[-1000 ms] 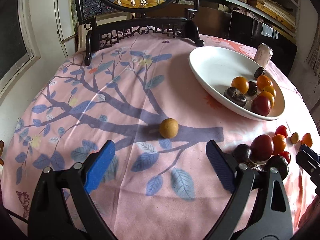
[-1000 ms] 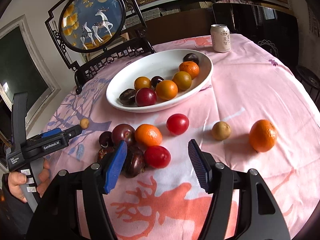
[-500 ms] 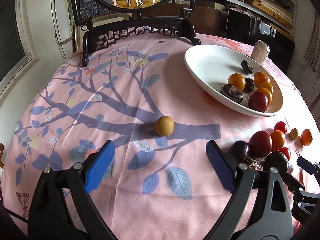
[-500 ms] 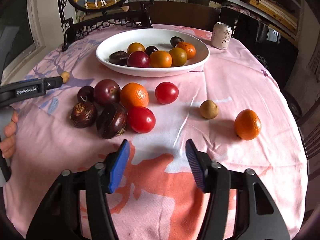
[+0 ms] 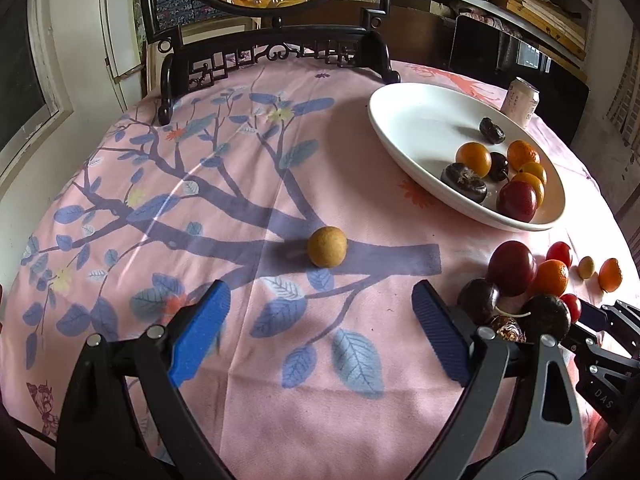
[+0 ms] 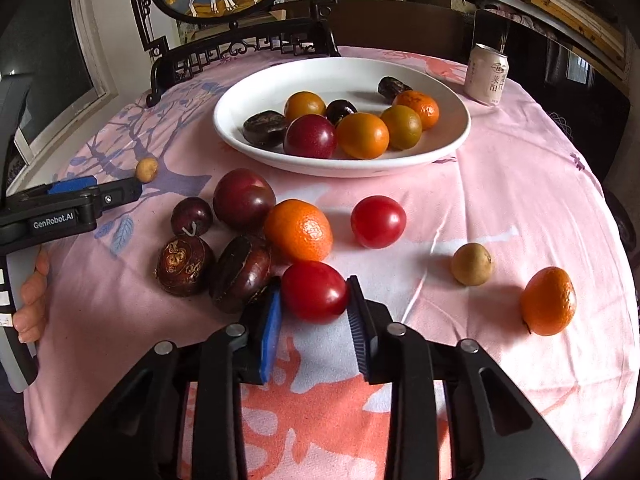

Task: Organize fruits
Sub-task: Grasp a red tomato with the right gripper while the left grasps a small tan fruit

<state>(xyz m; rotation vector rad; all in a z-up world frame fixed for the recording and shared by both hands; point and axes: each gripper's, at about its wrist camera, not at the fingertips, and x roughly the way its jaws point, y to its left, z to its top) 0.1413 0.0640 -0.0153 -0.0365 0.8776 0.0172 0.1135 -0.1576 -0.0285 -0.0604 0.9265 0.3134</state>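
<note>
**Fruit on the pink desk, one red tomato between the right pads**

Fruit lies in two groups here. In the right wrist view we see our right hand-held gripper closed in on a red tomato; its blue pads sit against both sides of the tomato, which rests on the cloth at the near edge of a cluster. Just beside it lie a dark brown fruit, a second brown one, an orange, a big plum and a small plum. A second tomato sits apart to the right, and farther right a small tan fruit and another orange.

Behind the cluster the white bowl holds plums, oranges and dark fruit. A drink can stands upright beyond the bowl, and a carved screen stands at the far edge of the desk.

In the left wrist view our left hand-held gripper hangs with its pads spread wide and nothing between them. A lone tan fruit lies ahead of it on the printed branch of the cloth, well apart from the bowl.
</note>
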